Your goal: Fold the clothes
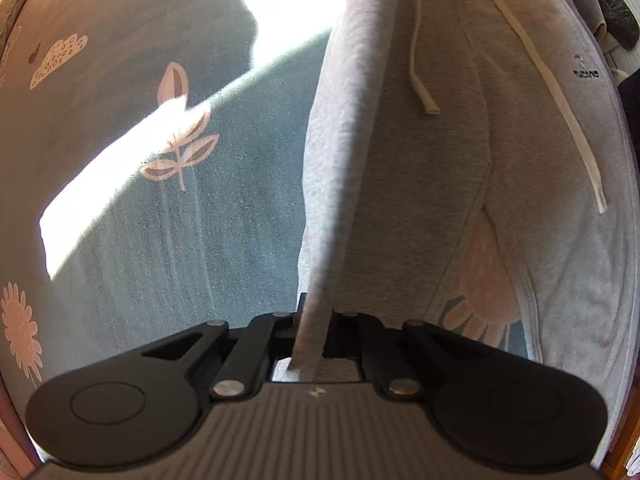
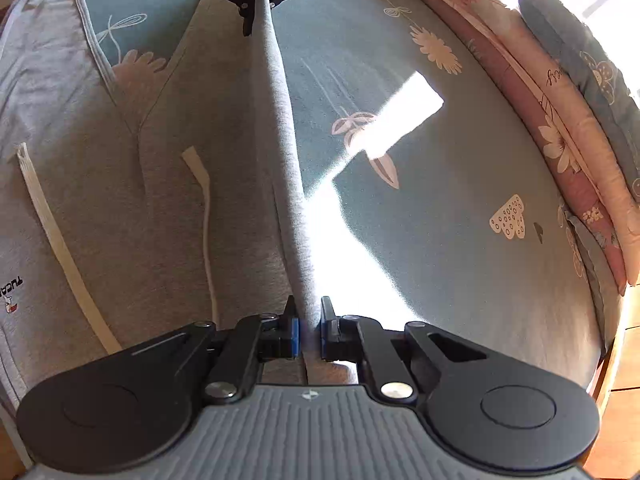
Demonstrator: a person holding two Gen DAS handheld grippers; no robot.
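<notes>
While both claws pinch one long edge of the grey sweatpants [image 2: 168, 184] and hold it as a raised ridge above the floral bedsheet [image 2: 460, 248], the lengthwise fold looks only begun — the lifted half is not yet laid over.

The right gripper [image 2: 309, 330] view alone shows the left gripper [image 1: 314, 322] clamped at the far end, and the pillows [image 2: 568, 128].

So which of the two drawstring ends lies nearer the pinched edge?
The narrow rounded drawstring end, beside the lifted fold; the flat frayed end lies farther left.
</notes>
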